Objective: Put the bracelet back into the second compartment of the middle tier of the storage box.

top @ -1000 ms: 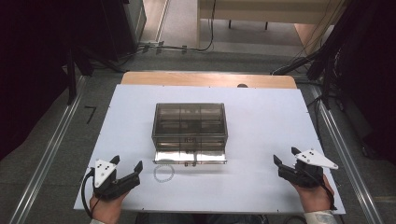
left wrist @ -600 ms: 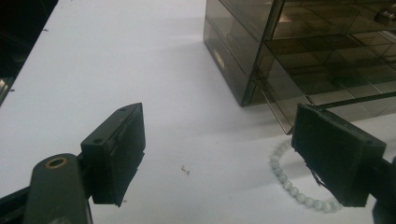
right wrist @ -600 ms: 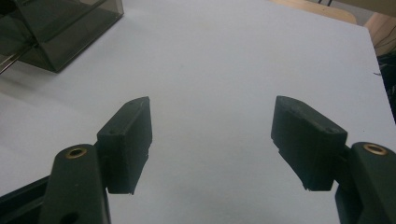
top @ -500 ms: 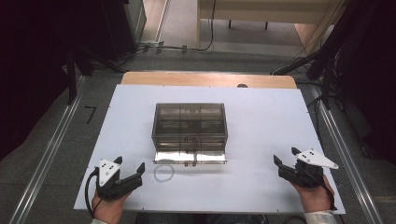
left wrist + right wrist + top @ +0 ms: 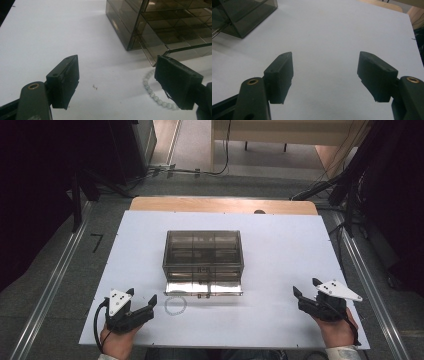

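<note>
In the high view, a smoky transparent plastic organizer box (image 5: 203, 255) stands near the middle of the white counter (image 5: 280, 250). Its lowest drawer (image 5: 204, 288) is pulled out toward the person. Just in front of the drawer's left corner lies a small ring-shaped bracelet of pale beads (image 5: 175, 305), flat on the counter. The left hand-held gripper (image 5: 141, 299) is at the near left part of the counter, and its jaws are spread and point toward the bracelet – the nearer jaw tip is just beside the beads, not touching them. The right hand-held gripper (image 5: 306, 289) is at the near right part, well apart from the box, with its jaws also spread and nothing between them. A person's hand holds each one from the bottom edge.

In the left gripper view, the two black jaws stand wide apart over the white surface. The bead bracelet (image 5: 150, 90) shows near the right jaw, which partly hides it. Behind it is the corner of the box (image 5: 130, 27) with its divided compartments, and the rim of the open drawer (image 5: 175, 51).

In the right gripper view, the jaws are spread over the bare counter (image 5: 332, 30) – they hold nothing. A corner of the dark box (image 5: 244, 15) is at the upper left, far from the jaws.
</note>
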